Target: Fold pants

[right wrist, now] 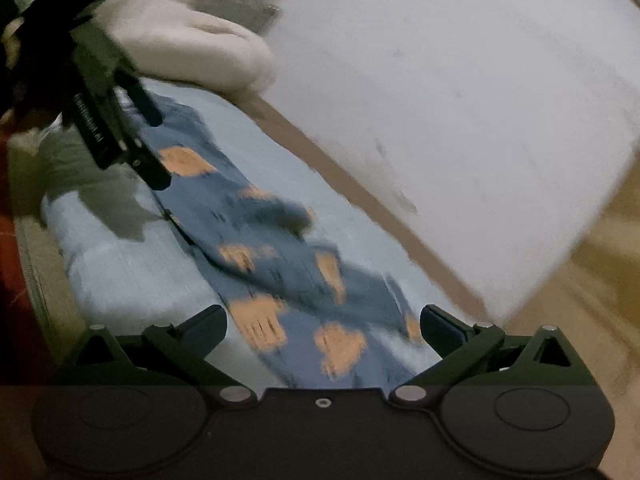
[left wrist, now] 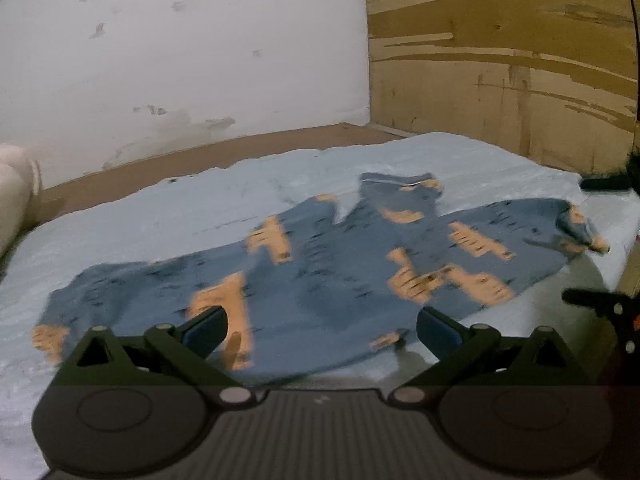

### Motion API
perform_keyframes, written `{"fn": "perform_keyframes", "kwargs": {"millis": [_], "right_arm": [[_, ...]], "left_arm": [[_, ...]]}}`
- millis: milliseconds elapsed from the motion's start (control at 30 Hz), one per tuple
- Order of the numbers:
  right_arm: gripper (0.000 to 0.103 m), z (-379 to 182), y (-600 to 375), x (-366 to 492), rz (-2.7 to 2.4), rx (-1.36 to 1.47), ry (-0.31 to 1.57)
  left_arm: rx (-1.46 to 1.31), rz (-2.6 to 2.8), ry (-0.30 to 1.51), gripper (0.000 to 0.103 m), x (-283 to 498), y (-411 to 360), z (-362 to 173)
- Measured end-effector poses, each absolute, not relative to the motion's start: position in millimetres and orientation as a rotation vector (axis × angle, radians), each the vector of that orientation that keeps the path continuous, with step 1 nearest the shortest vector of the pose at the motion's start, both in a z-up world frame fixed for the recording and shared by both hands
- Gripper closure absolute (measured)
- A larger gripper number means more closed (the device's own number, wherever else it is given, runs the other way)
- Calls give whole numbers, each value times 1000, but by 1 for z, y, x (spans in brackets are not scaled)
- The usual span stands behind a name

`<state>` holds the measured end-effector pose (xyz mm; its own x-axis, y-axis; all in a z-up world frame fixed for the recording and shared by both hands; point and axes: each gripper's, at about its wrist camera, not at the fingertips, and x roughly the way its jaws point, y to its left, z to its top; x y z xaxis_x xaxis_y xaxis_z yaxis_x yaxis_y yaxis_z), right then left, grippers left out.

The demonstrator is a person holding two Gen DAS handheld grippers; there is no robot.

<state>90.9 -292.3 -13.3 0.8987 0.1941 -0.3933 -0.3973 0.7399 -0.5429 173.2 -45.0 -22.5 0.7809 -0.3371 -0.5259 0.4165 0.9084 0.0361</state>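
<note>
Blue pants point(left wrist: 320, 272) with orange patches lie spread and rumpled on a light blue sheet point(left wrist: 140, 224). My left gripper point(left wrist: 322, 328) hovers over their near edge, jaws wide apart, nothing pressed between the pads. At the right edge of the left wrist view my right gripper point(left wrist: 576, 240) shows beside the other end of the pants. In the right wrist view the pants point(right wrist: 280, 264) run away from my right gripper point(right wrist: 322, 328), which stands open above the cloth. The left gripper point(right wrist: 160, 152) is at their far end, also open. Both views are blurred.
A white pillow point(right wrist: 192, 52) lies at one end of the bed, also seen as a pillow point(left wrist: 16, 200) at far left. A white wall point(left wrist: 180, 60) and a wooden board point(left wrist: 500, 60) close the far side. A brown bed edge point(left wrist: 180, 164) borders the sheet.
</note>
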Motion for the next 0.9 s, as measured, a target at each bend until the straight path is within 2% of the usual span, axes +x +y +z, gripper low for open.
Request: {"fn": "perform_keyframes", "kwargs": {"millis": [333,500,900], "right_arm": [[1,-26,-420,88,204,-49,515],[1,-34,-460,96,236,129,561],[1,-35,-518,157,337,527,638]], "left_arm": [[117,-499,546,1,181,-125,-31],[161,-495,568,1,185,-152,-41],[158,-467,644,1,192,-151,-59]]}}
